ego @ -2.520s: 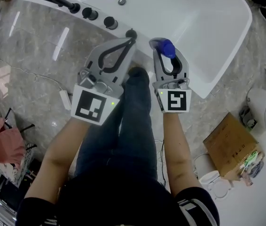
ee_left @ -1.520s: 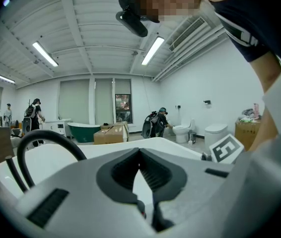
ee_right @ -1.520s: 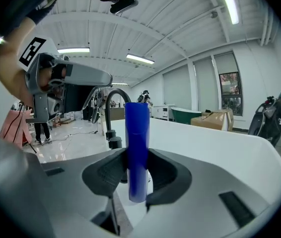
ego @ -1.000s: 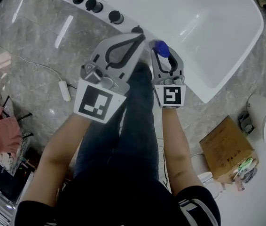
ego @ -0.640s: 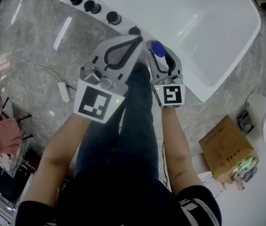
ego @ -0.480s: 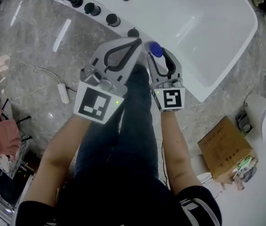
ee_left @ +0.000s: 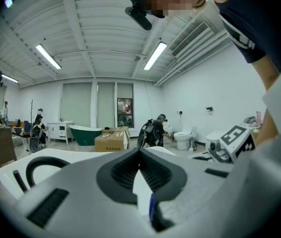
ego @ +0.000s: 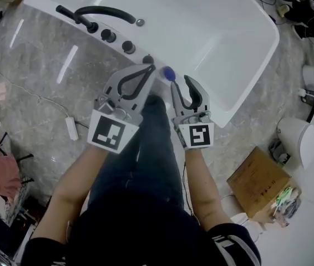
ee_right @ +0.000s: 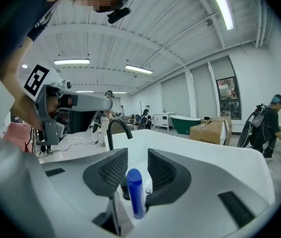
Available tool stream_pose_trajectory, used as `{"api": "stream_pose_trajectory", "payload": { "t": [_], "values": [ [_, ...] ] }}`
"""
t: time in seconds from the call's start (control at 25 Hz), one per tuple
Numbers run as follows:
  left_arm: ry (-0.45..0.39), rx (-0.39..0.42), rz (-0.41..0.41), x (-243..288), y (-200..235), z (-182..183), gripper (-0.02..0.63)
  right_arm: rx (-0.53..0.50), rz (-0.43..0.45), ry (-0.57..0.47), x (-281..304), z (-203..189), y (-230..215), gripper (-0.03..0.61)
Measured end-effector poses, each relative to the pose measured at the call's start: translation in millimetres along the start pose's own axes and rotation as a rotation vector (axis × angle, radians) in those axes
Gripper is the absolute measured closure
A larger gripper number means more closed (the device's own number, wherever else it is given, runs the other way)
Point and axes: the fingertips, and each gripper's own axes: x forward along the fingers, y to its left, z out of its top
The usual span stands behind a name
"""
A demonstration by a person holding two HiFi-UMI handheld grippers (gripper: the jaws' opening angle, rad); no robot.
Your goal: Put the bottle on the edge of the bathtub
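Blue upright bottle (ee_right: 134,192): we find it standing on the rim of the glossy white bathtub (ego: 240,87), with nothing holding it. From above (ego: 168,73) only its rounded blue top shows, just beside the nearest of the round black knobs (ego: 147,60).
Right gripper (ee_right: 137,157): its fingers stand wide and have just been closing a little. In its own view we see the bottle in the gap between them, with neither pad touching it. In the head view the right gripper (ego: 182,83) is at the tub's near edge, and the bottle sits just past its fingertips, towards the left one.
Left gripper (ee_left: 139,151): its fingers meet tip to tip with nothing between the pads. We see only the oval opening behind the tips. In the head view the left gripper (ego: 148,68) points at the rim, its tips near the last knob and just left of the bottle.
Tub fittings: a curved black faucet (ego: 99,13) rises at the rim's far left, and the knobs run in a row from it towards the bottle.
Floor: grey marble-look floor (ego: 29,76) lies left of the tub, and on it we see a white power strip (ego: 70,127).
Person: legs in dark blue jeans (ego: 157,159) show between the two bare forearms.
Room: a brown cardboard box (ego: 259,179) sits on the floor at the right. Through the left gripper view we make out a dark green bathtub (ee_left: 85,133) far off.
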Motion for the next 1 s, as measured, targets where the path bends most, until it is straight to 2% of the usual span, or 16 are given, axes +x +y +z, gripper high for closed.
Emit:
{"api": "stream_pose_trajectory", "payload": {
  "t": [0.12, 0.2, 0.36, 0.56, 0.72, 1.0],
  "values": [
    [-0.020, -0.013, 0.019, -9, 1, 23, 0.612, -0.012, -0.024, -0.032, -7, 36, -4, 0.513],
    [-0.043, -0.010, 0.029, -15, 2, 40, 0.612, 0.002, -0.043, -0.052, -12, 61, -8, 0.542],
    [-0.091, -0.008, 0.058, -29, 12, 74, 0.612, 0.050, -0.050, -0.074, -16, 104, -13, 0.561],
    [-0.155, -0.007, 0.115, -52, 27, 121, 0.612, 0.012, -0.025, -0.091, -15, 157, -5, 0.561],
    [-0.214, -0.016, 0.192, -77, 46, 152, 0.612, -0.034, 0.030, -0.119, -5, 197, 10, 0.561],
    [-0.263, -0.011, 0.391, -129, 86, 190, 0.612, -0.105, 0.185, -0.195, 26, 266, 51, 0.561]
  ]
}}
